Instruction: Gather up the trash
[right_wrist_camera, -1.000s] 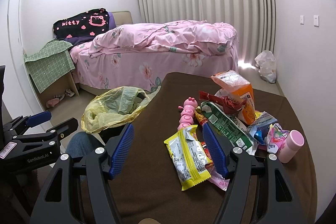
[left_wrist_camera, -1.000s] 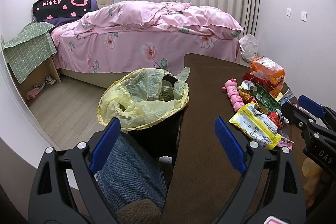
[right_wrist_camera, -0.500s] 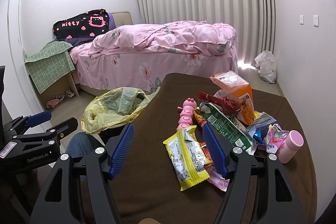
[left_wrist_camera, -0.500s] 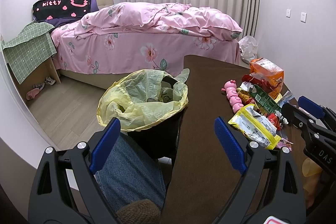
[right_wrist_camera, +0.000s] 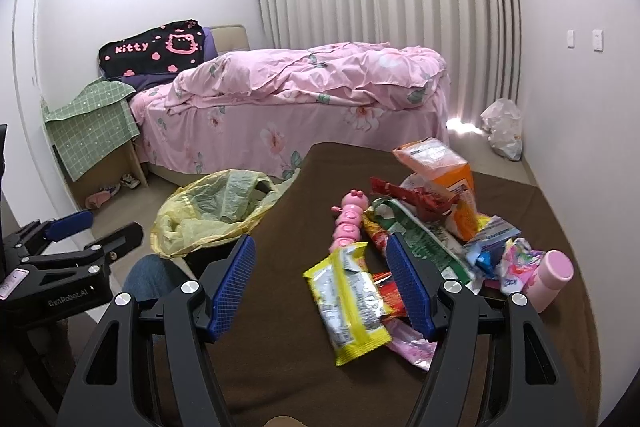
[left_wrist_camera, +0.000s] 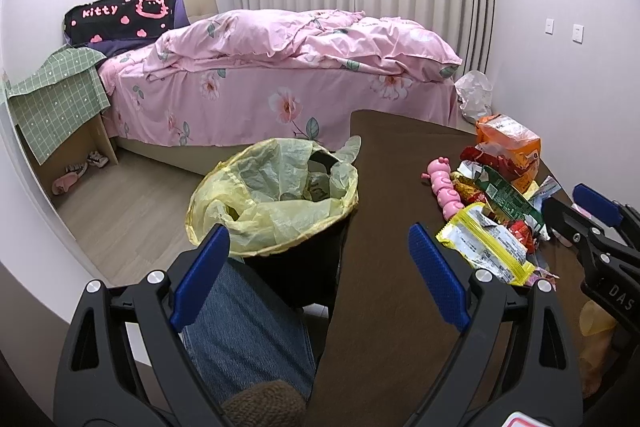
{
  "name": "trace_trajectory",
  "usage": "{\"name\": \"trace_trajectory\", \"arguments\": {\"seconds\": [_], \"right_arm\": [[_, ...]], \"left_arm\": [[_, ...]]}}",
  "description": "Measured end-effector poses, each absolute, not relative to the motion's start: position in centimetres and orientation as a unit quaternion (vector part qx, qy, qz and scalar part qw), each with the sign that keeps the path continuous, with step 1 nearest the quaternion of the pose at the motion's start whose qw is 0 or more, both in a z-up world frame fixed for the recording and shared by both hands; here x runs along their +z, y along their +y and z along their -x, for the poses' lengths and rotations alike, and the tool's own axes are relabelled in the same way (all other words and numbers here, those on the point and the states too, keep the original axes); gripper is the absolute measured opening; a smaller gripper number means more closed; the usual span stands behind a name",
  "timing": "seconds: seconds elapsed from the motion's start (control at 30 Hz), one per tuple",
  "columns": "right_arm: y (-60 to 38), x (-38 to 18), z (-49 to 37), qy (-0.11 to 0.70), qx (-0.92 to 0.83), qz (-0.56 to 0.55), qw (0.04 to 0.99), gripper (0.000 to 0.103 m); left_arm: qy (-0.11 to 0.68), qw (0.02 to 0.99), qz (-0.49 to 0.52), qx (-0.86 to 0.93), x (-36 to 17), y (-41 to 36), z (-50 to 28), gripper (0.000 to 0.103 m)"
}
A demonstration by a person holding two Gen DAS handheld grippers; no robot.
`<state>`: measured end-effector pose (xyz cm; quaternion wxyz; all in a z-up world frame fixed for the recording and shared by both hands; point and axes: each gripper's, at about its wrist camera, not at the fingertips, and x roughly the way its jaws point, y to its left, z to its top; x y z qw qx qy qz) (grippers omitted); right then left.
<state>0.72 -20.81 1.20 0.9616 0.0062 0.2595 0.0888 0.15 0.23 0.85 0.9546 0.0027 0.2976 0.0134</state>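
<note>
While both tongs stand wide with nothing between them, little has changed over the last second: the right gripper (right_wrist_camera: 320,283) has crept slightly nearer the litter, so that the yellow wrapper (right_wrist_camera: 348,297) now lies partly between its blue pads, at about 1 o'clock from the tool's centre. The left gripper (left_wrist_camera: 316,275) has held its station over the table edge, with the bin (left_wrist_camera: 276,199) and its yellow liner at roughly 11 o'clock from it and a denim-clad knee beneath. The trash heap sits on the brown table (right_wrist_camera: 280,367): the yellow wrapper nearest, a green packet (right_wrist_camera: 424,239) and red wrapper (right_wrist_camera: 416,199) behind it at 1 o'clock, an orange bag (right_wrist_camera: 444,175) at the rear. A pink caterpillar toy (right_wrist_camera: 348,223) and a pink bottle (right_wrist_camera: 550,279) lie among it; whether these count as trash cannot be told. Judgement: collection has not visibly begun, nothing from the heap is in hand, and the small advance suggests the yellow wrapper is the first target. The liner mouth stands open, to the heap's 9 o'clock.
</note>
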Motion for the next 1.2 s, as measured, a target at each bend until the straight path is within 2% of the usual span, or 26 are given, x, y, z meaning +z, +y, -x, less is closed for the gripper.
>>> {"name": "trace_trajectory", "arguments": {"seconds": [0.4, 0.53, 0.8, 1.03, 1.2], "right_arm": [[-30.5, 1.2, 0.1, 0.243, -0.002, -0.026, 0.97, 0.064], [-32.3, -0.2, 1.0, 0.249, -0.017, -0.018, 0.968, 0.064], [-35.0, -3.5, 2.1, 0.274, -0.035, -0.016, 0.961, 0.064], [-35.5, -5.2, 1.7, 0.291, -0.029, -0.04, 0.955, 0.064], [-34.6, -5.5, 2.1, 0.292, 0.018, -0.033, 0.956, 0.064]], "left_arm": [[0.267, 0.959, -0.007, -0.089, 1.1, -4.4, -2.0, 0.087], [0.29, 0.946, 0.008, -0.141, -0.1, -6.6, -3.6, 0.094], [0.414, 0.889, 0.047, -0.192, -4.9, -10.3, -6.7, 0.094], [0.443, 0.879, 0.024, -0.174, -7.3, -13.2, -9.0, 0.093], [0.467, 0.866, -0.001, -0.178, -8.8, -11.6, -9.1, 0.091]]}}
